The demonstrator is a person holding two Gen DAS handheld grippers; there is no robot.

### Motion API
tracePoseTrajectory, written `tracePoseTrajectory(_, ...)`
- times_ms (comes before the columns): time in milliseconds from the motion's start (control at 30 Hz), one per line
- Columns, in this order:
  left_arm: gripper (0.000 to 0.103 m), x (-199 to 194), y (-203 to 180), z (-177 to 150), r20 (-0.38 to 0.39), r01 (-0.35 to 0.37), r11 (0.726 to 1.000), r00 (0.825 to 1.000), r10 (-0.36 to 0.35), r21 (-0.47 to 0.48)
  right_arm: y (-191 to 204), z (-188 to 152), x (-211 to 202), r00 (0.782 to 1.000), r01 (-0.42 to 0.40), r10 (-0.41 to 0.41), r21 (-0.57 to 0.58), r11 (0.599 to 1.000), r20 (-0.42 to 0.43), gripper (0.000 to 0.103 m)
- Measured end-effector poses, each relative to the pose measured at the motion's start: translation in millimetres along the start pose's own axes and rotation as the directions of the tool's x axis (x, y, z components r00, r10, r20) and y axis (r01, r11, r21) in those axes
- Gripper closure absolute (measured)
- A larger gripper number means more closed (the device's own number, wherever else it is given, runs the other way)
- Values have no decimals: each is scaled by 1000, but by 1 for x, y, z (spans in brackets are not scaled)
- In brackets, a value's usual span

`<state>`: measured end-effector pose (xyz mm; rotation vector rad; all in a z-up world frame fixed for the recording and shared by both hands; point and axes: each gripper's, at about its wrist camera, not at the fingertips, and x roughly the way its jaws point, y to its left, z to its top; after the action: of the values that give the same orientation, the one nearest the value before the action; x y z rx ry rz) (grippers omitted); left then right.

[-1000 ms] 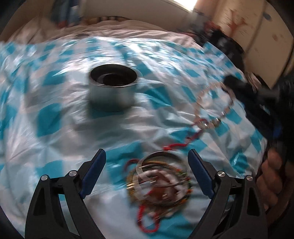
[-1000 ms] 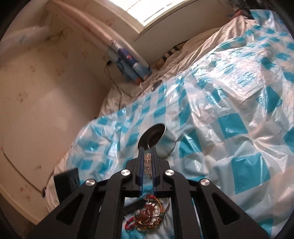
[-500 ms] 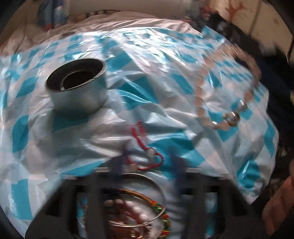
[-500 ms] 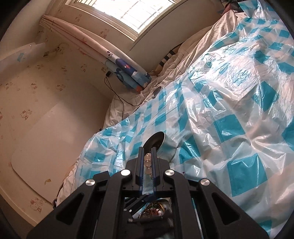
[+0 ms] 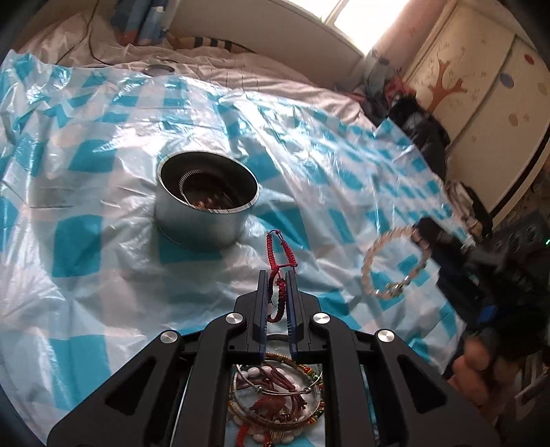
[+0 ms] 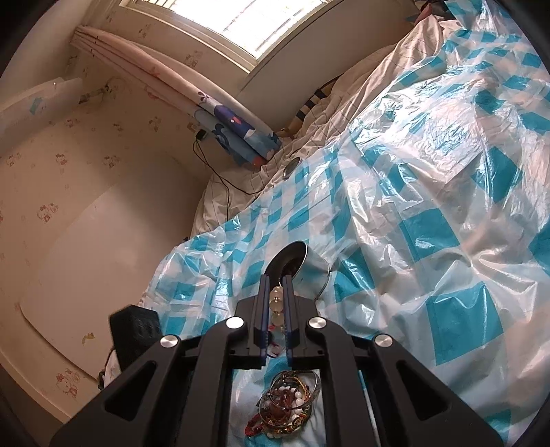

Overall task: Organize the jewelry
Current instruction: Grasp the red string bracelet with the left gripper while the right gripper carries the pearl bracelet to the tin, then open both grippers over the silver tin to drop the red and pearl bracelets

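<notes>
My left gripper (image 5: 277,285) has its jaws closing on a red cord bracelet (image 5: 280,254), which sticks out ahead of the tips and is lifted off the sheet. Below it lies a pile of bangles and beads (image 5: 275,395). A round metal tin (image 5: 206,203) stands ahead, open, with jewelry inside. At the right, a pale bead bracelet (image 5: 395,264) hangs from my right gripper (image 5: 424,233). In the right wrist view, the right gripper (image 6: 276,285) is shut on those pale beads (image 6: 276,302), with the tin (image 6: 309,268) just beyond and the pile (image 6: 288,402) beneath.
A blue-and-white checked plastic sheet (image 5: 86,275) covers the bed. A person's hand (image 5: 474,371) shows at the right edge. A wardrobe (image 5: 481,68) stands at the far right, a wall and window behind the bed (image 6: 257,27), and a black object (image 6: 134,330) at the sheet's left edge.
The left gripper went from wide open over the pile to closed on the red cord bracelet and lifted it. The right gripper kept its hold on the bead bracelet.
</notes>
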<state>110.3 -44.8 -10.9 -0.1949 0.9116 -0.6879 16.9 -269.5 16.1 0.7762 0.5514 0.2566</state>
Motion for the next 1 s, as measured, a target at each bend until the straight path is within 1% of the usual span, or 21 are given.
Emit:
tracePoseTrajectory(200, 94, -28, 7, 31, 99, -25, 1000, 995, 25, 4, 8, 18, 27, 999, -45, 45, -7, 999, -10, 95)
tracePoseTrajectory(333, 94, -30, 18, 53, 126, -62, 998, 990, 61, -3, 16, 30, 46, 998, -67, 67, -22, 997, -11, 95)
tracePoseTrajectory(500, 94, -7, 28, 68, 96, -73, 997, 993, 74, -9, 26, 38, 63, 996, -83, 82, -53, 995, -24, 95)
tracePoseTrajectory(633, 94, 20, 32, 75, 54, -91, 996, 994, 92, -9, 33, 48, 86, 995, -92, 90, -71, 993, -31, 95)
tracePoseTrajectory(667, 92, 27, 36, 77, 40, -108, 994, 993, 108, -15, 34, 50, 94, 995, -97, 95, -69, 993, -35, 95)
tracePoseTrajectory(733, 76, 34, 47, 80, 9, -138, 989, 990, 139, -46, 33, 54, 112, 993, -110, 108, -52, 993, -52, 95)
tracePoseTrajectory(767, 60, 32, 52, 79, 11, -150, 986, 988, 151, -67, 33, 54, 121, 992, -115, 112, -42, 992, -64, 95)
tracePoseTrajectory(800, 49, 29, 56, 79, 20, -163, 983, 986, 165, -90, 31, 53, 129, 991, -114, 111, -36, 993, -78, 95)
tracePoseTrajectory(833, 46, 23, 60, 79, 36, -165, 980, 985, 170, -111, 31, 51, 140, 992, -83, 79, -46, 995, -97, 94)
tracePoseTrajectory(867, 44, 19, 61, 80, 41, -163, 980, 985, 169, -111, 30, 50, 150, 992, -34, 26, -65, 997, -120, 94)
tracePoseTrajectory(900, 41, 16, 63, 81, 44, -167, 980, 984, 172, -110, 27, 48, 156, 991, -9, -1, -69, 998, -137, 94)
tracePoseTrajectory(933, 38, 12, 64, 80, 50, -177, 978, 982, 183, -111, 21, 45, 161, 987, 12, -20, -51, 999, -157, 85)
tracePoseTrajectory(967, 37, 7, 65, 79, 57, -180, 977, 981, 188, -115, 17, 44, 162, 987, 34, -39, -36, 999, -157, 70)
tracePoseTrajectory(1000, 37, 3, 67, 78, 60, -176, 977, 981, 184, -122, 13, 44, 159, 988, 48, -51, -24, 999, -143, 68)
